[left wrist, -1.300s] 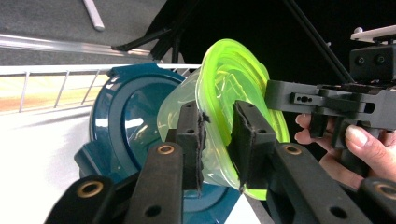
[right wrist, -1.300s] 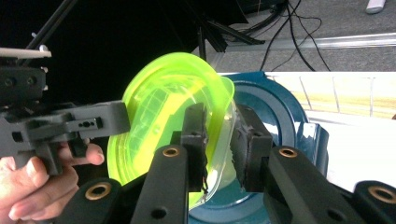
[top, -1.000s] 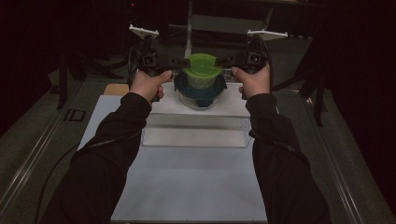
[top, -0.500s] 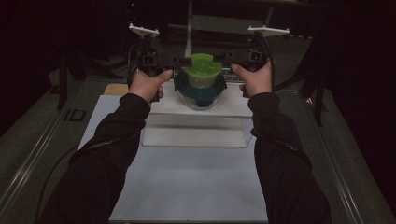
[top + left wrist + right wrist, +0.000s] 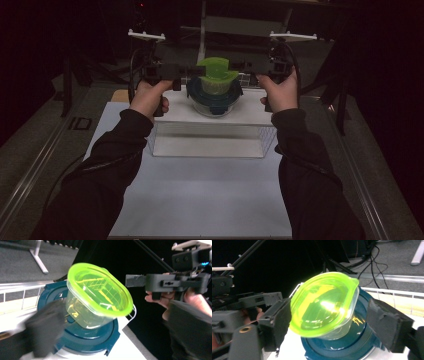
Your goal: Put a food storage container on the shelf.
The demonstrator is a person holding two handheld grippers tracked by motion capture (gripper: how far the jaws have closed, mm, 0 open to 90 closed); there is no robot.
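Lime-green translucent lidded plastic tub, sitting tilted atop a dark teal round lid on a clear bowl, between both sets of fingers. Left gripper and right gripper just been opening, now released, pads clear of the tub. Best withdrawn level and outward, sparing the tilted tub any nudge.
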